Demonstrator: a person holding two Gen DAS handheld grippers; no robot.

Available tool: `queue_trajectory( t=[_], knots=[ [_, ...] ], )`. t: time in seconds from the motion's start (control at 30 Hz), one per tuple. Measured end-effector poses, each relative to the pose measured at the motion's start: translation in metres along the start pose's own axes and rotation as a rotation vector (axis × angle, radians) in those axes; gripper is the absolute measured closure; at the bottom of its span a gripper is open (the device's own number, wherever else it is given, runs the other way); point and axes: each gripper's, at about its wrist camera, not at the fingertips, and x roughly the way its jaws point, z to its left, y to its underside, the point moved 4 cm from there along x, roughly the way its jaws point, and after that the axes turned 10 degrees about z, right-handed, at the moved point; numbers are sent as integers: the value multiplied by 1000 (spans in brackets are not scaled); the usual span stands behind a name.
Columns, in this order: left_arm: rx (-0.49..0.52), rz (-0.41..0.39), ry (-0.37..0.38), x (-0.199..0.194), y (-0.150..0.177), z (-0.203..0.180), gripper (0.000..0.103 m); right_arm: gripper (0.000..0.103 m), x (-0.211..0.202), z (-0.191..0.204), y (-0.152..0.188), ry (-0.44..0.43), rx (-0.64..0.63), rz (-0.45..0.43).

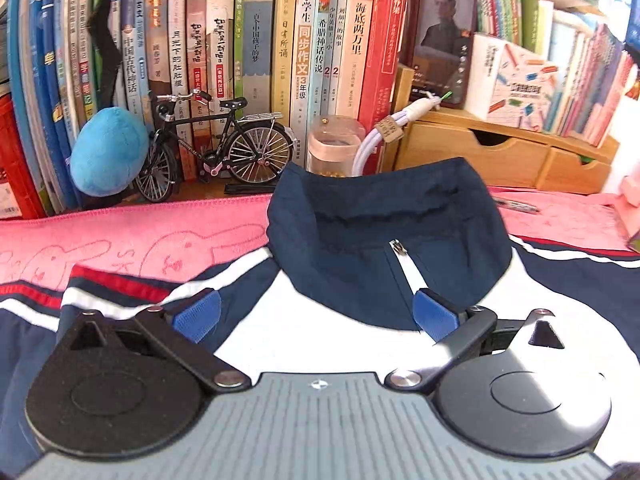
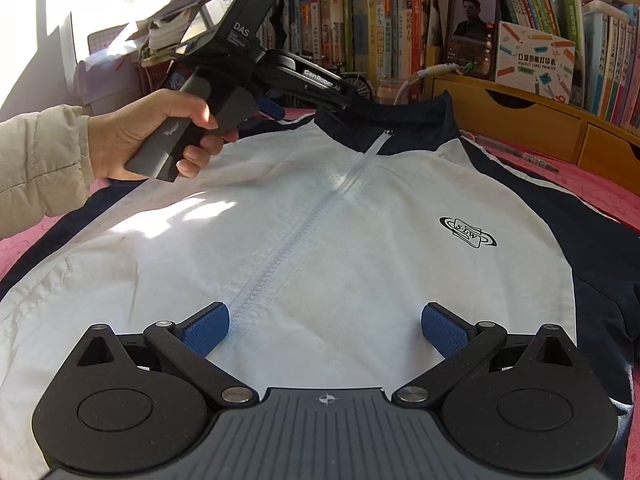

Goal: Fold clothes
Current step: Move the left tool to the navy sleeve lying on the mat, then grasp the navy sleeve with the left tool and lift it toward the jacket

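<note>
A white and navy zip jacket lies face up and spread flat on a pink towel, with its navy collar toward the bookshelf. My left gripper is open and empty, hovering low over the white chest just below the collar; it also shows in the right wrist view, held by a hand near the collar's left side. My right gripper is open and empty above the lower chest, beside the zipper. A dark logo sits on the chest.
A bookshelf full of books stands behind the towel, with a model bicycle, a blue plush, a jar, a propped phone and a wooden drawer organiser. A pen lies on the towel at right.
</note>
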Motion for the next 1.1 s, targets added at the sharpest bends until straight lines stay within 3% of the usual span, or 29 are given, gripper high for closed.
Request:
queue_trajectory(
  t=[0.07,0.23,0.43,0.53,0.73,0.9,0.97,1.0,1.03,1.1],
  knots=[
    [-11,-14,9,-21,16,15,0,0,0,0,0,0,0,0],
    [-97,-61,-108,-73,50,84,0,0,0,-1,0,1,-1,0],
    [-412,-75,-284,-115,86,200,0,0,0,-2,-1,6,1,0],
    [-527,-88,-346,-124,100,240,0,0,0,-2,-1,9,3,0],
    [-587,-89,-449,-111,111,270,0,0,0,-2,-1,12,6,0],
    [-605,-116,-425,-106,103,279,0,0,0,-2,-1,13,8,0],
    [-608,-127,-419,-104,98,282,16,0,0,-3,0,14,8,0],
    [-600,-123,-439,-103,96,282,54,0,0,-3,0,14,9,0],
    [-596,-113,-472,-103,94,282,83,0,0,-3,-1,14,8,0],
    [-602,-135,-467,-106,92,280,89,0,0,-3,-1,14,9,0]
  ],
)
